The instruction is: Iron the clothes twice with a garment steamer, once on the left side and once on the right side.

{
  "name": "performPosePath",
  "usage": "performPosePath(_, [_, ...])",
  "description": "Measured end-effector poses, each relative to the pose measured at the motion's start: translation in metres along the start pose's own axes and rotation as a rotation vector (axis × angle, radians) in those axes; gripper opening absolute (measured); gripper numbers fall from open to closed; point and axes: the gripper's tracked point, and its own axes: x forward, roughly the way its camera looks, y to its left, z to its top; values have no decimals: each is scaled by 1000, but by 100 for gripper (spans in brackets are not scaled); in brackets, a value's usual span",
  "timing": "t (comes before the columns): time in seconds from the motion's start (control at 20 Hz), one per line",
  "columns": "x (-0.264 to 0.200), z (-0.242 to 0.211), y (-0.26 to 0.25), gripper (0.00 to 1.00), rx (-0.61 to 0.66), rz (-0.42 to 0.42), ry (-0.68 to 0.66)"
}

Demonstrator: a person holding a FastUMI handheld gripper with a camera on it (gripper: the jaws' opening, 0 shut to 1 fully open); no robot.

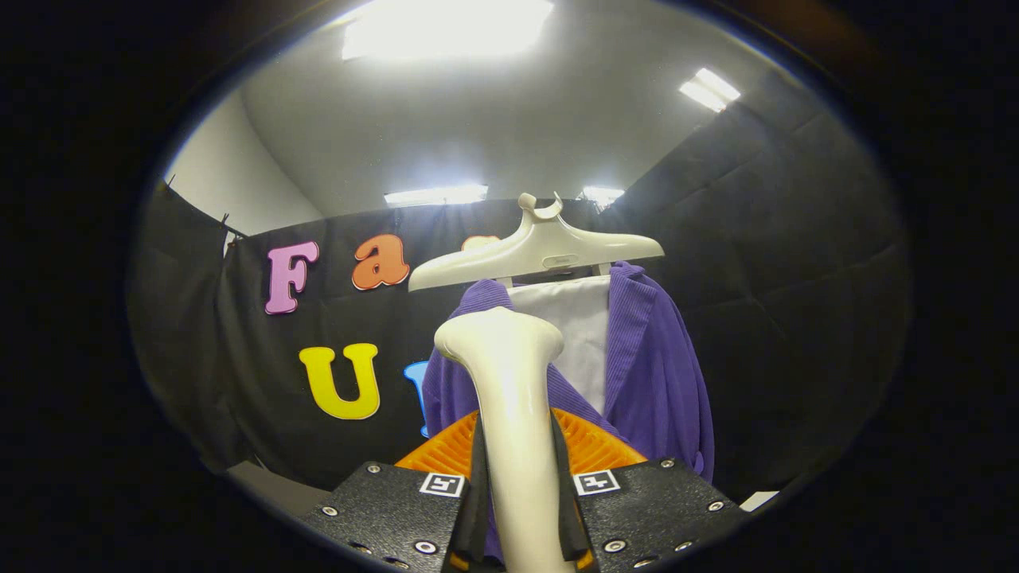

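My gripper [519,509] is shut on the cream handle of the garment steamer [509,398], which rises upright between my fingers [476,493] to a flared head. Just beyond the steamer head hangs a purple garment [649,374] with a white panel [577,334] showing between its open front edges. The garment hangs on a cream hanger [541,251] with a forked top. The steamer head sits in front of the garment's left shoulder; I cannot tell whether it touches the cloth.
Black cloth walls [796,278] close the booth behind and to the right of the garment. A pale ledge [275,481] shows low at the left. Ceiling lights [446,28] glow overhead.
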Motion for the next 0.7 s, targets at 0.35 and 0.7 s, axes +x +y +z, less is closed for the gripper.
performPosePath(0.35, [7, -33, -6, 35, -31, 0, 46])
performPosePath(0.7, [-1, -83, -21, 35, -93, -16, 121])
